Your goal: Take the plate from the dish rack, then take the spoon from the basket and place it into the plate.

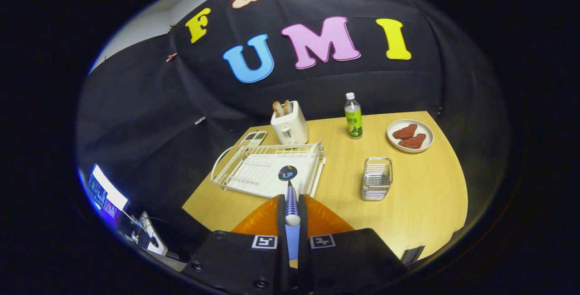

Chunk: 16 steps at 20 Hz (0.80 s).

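Gripper (pixel 292 215) fingers clamped together on the blue-and-white striped handle of a spoon (pixel 291 195), dark bowl pointing ahead over the white wire dish rack (pixel 267 168). Orange ribbed plate (pixel 324 220) lies just under the fingers, near table edge. Small wire basket (pixel 376 178) stands apart to the side. Judgement: tip bowl down, lower until it rests inside the plate rim, then release.

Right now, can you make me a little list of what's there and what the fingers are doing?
fingers: shut on the spoon handle, gripper
spoon bowl: dark, ahead of the fingers, over the rack
plate: orange, under the fingers
rack: white, just beyond the plate
basket: wire, beside the rack
toaster: behind the rack, bread in it
bottle: beside the toaster
dish: holds two reddish pieces
table: wooden
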Each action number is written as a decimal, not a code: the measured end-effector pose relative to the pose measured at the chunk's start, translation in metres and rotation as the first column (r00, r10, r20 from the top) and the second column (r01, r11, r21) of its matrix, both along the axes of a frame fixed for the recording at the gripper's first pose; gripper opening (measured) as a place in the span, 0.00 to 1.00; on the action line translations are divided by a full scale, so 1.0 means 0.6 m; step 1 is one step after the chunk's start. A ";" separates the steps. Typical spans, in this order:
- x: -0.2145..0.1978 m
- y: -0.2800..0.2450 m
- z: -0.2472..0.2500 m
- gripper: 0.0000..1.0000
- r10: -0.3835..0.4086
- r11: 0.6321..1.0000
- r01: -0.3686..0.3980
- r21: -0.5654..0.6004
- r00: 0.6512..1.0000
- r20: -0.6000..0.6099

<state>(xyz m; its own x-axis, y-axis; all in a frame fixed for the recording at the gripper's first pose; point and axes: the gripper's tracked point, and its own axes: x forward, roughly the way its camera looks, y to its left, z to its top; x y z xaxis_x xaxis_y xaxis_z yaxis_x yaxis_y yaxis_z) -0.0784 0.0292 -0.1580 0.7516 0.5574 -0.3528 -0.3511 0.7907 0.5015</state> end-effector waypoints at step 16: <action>-0.056 0.162 -0.218 0.11 0.141 0.968 -0.181 -0.175 0.965 -0.221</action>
<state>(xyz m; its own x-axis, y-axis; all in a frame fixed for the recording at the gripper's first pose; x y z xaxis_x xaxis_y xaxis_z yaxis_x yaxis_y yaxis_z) -0.1121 0.1266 -0.2888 0.5574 0.5715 -0.6023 -0.3872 0.8206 0.4204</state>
